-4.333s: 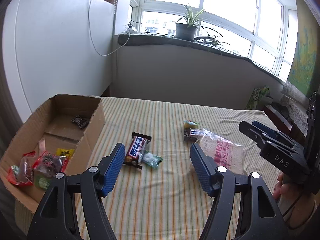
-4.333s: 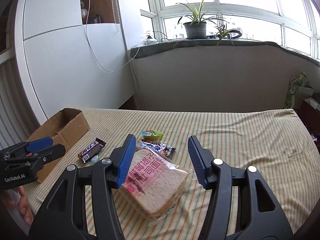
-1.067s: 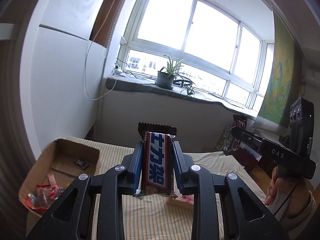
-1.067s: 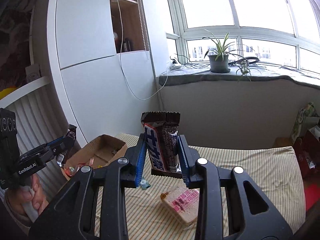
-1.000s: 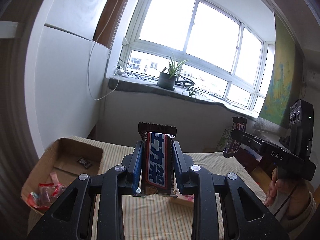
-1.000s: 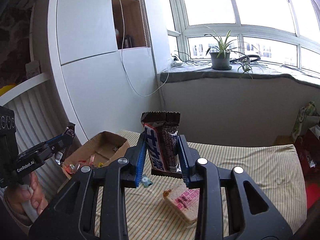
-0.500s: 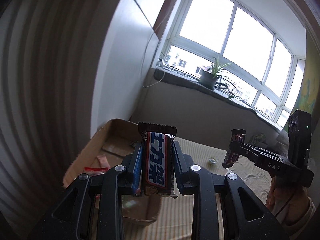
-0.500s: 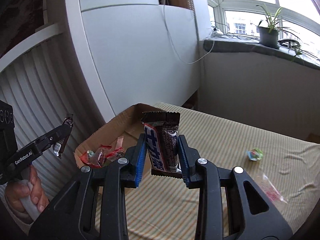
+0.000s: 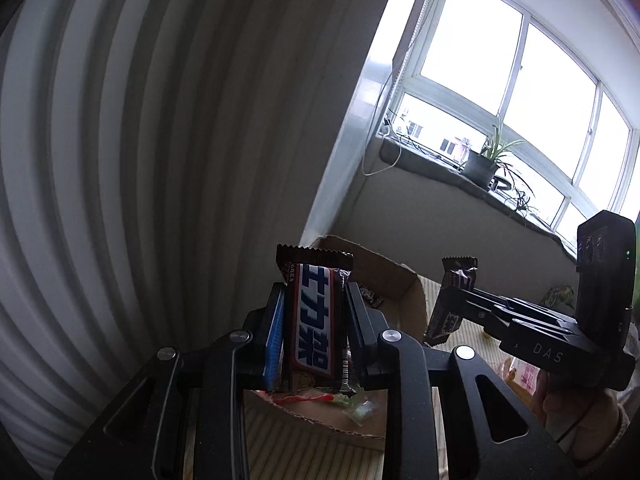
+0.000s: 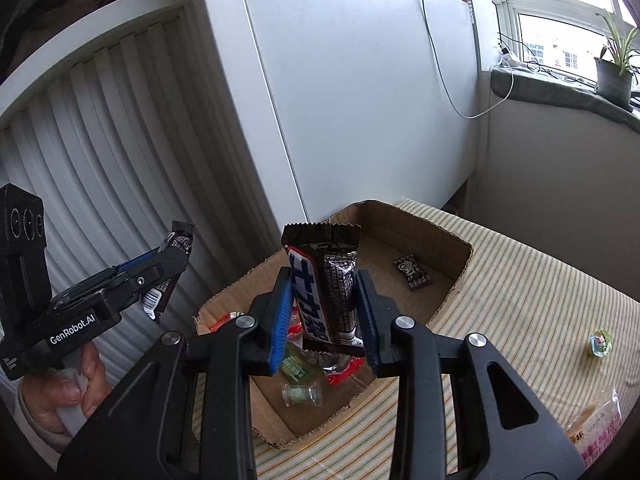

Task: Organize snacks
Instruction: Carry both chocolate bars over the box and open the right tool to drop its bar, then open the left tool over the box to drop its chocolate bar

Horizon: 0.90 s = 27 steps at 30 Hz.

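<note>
Cardboard box (image 10: pixel 460 268) below, each gripper (left (image 9: pixel 314 330), right (image 10: pixel 324 304)) clamping an upright chocolate bar (image 10: pixel 326 292)

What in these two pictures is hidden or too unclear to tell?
- Left view: most of the box floor, hidden by the left hand-held gripper and its bar.
- Right view: the red wrappers in the box, partly behind the right hand-held gripper and its bar; their print is unreadable.
- Right view: the bread bag, cut off by the lens edge.
- Right view: the small green candy, too small to identify.
</note>
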Each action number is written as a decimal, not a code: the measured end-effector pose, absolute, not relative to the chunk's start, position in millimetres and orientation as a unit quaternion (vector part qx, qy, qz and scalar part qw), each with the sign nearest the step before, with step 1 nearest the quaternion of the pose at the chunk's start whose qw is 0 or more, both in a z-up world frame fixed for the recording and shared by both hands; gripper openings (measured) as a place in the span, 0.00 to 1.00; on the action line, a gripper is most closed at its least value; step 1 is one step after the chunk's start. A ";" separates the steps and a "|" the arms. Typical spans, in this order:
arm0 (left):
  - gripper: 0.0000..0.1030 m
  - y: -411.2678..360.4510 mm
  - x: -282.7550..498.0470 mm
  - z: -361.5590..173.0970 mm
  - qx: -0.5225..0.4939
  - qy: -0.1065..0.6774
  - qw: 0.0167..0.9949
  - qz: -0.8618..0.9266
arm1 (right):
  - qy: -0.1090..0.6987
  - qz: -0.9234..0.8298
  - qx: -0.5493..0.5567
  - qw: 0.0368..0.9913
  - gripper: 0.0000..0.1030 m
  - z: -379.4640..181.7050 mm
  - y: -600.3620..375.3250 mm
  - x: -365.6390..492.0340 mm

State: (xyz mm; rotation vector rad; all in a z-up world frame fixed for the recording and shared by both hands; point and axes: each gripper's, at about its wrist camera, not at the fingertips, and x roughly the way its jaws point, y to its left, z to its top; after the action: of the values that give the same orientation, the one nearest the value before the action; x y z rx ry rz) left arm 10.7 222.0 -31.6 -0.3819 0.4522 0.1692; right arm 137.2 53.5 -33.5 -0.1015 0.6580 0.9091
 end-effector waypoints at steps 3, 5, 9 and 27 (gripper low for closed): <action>0.26 217.4 19.2 -33.5 -0.185 0.227 0.953 0.077 | 0.314 0.432 -0.049 0.844 0.31 -36.4 57.2 144.1; 0.26 215.4 24.6 -36.3 -0.186 0.232 0.952 0.073 | 0.317 0.434 -0.050 0.842 0.31 -39.4 60.8 150.4; 0.26 212.8 40.2 -44.5 -0.188 0.247 0.948 0.068 | 0.330 0.437 -0.051 0.835 0.31 -51.3 66.7 161.8; 0.70 211.0 37.8 -45.2 -0.180 0.242 0.948 0.105 | 0.322 0.423 -0.047 0.846 0.60 -48.2 58.8 159.5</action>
State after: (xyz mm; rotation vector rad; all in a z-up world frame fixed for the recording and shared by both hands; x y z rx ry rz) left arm 37.8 211.0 -45.2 -0.3672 0.4932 0.2132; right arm 159.5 58.8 -48.2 -0.0984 0.6786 0.8916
